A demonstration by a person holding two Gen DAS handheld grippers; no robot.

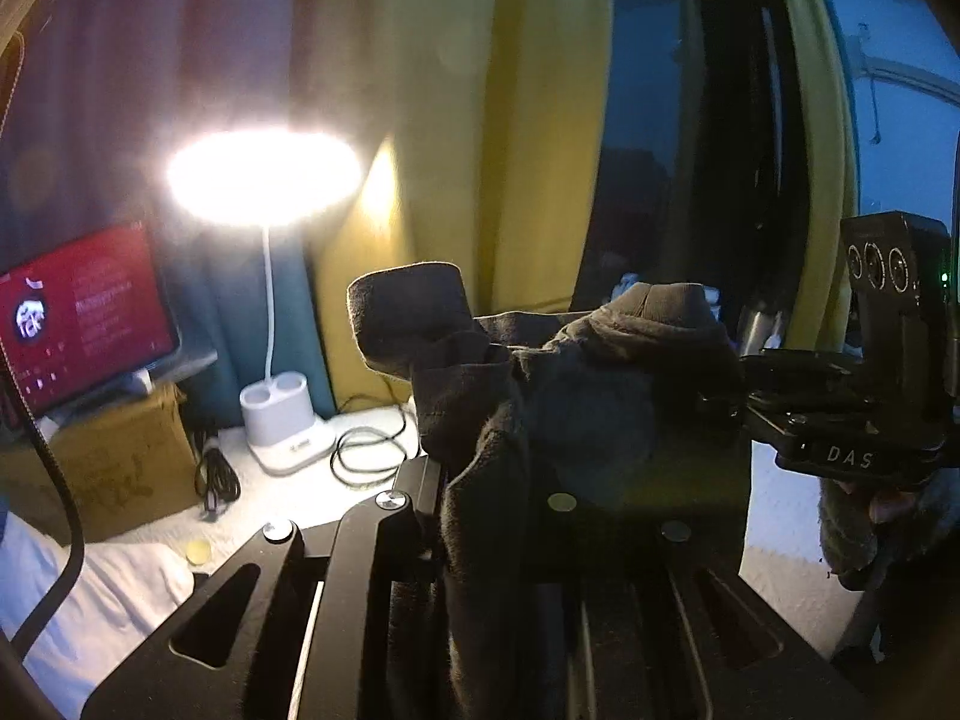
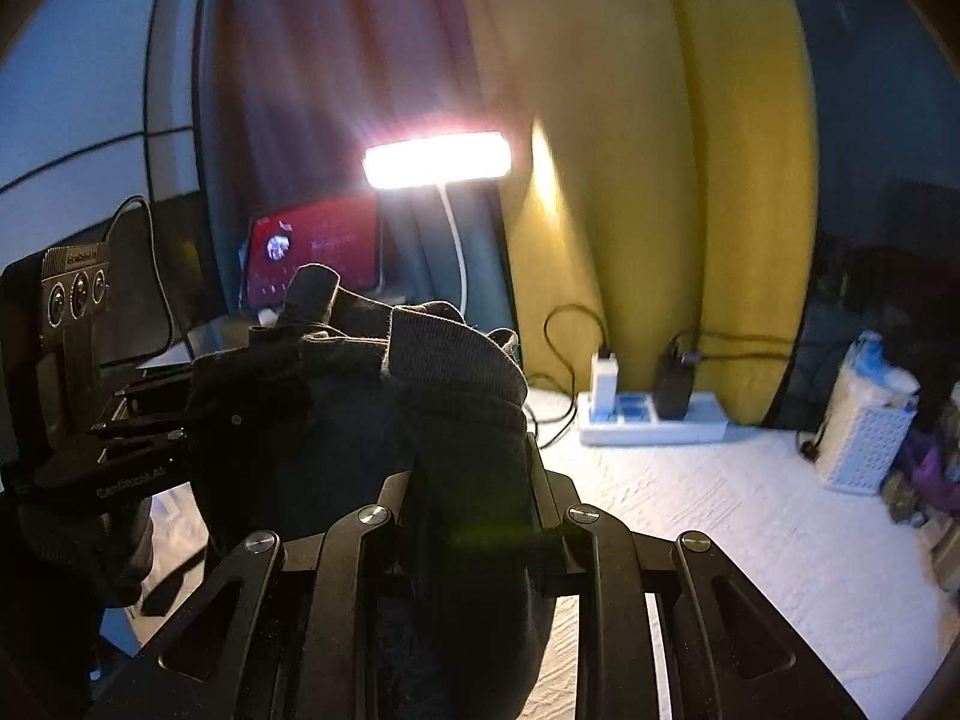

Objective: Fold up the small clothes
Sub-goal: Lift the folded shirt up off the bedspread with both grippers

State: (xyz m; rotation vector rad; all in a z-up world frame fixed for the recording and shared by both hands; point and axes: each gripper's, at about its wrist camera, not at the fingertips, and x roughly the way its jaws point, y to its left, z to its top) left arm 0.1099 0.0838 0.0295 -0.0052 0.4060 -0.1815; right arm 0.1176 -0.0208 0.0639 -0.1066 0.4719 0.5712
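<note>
A dark sock point(image 1: 576, 396) is held up in the air above the white bedcover point(image 2: 720, 516), stretched between the two grippers. Its one end is clamped in the closed jaws of the left gripper point(image 1: 480, 480), and its ribbed cuff is pinched in the closed jaws of the right gripper point(image 2: 474, 468). A lit desk lamp point(image 1: 264, 180) and a red tablet screen point(image 1: 84, 312) are seen behind.

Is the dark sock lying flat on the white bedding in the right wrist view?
No: the dark sock is held up above the white bedding in the right claw.
</note>
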